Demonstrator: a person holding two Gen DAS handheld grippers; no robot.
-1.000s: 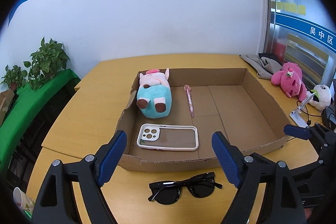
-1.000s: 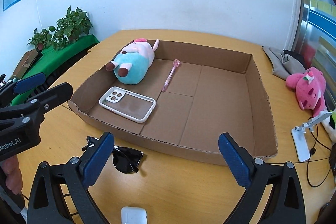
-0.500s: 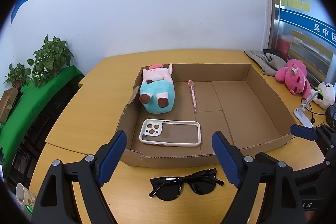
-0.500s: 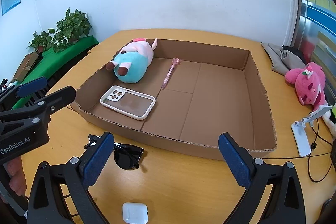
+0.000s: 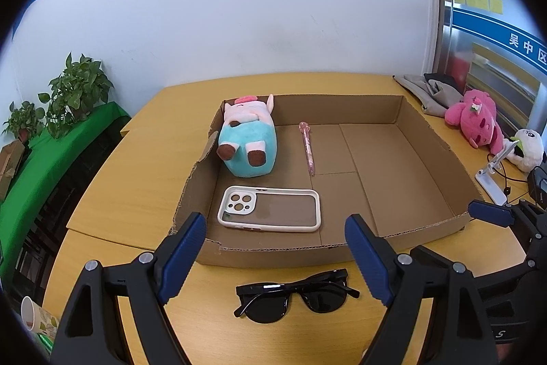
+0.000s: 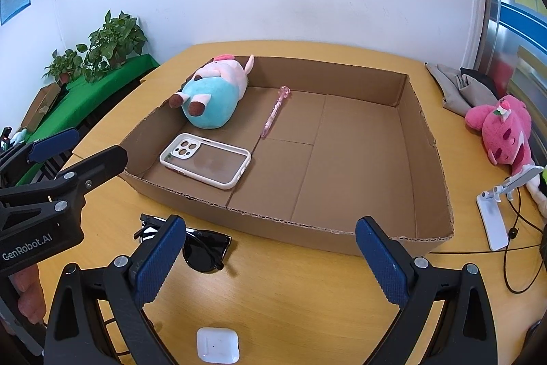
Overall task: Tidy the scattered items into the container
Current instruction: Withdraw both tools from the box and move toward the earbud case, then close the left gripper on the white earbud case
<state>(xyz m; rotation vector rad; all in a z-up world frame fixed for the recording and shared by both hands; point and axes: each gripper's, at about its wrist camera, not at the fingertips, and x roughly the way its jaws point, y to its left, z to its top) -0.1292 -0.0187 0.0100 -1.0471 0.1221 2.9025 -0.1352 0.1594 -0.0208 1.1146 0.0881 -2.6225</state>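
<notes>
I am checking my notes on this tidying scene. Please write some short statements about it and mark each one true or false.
1. The black sunglasses lie inside the brown cardboard box. False: they lie on the wooden table, in front of the box.
2. The white phone case lies flat in the box. True.
3. The left claw is shut on the pink pen. False: it is open and the pen lies in the box.
4. The small white earbud case is on the table outside the box. True.
5. The right claw is open. True.
</notes>
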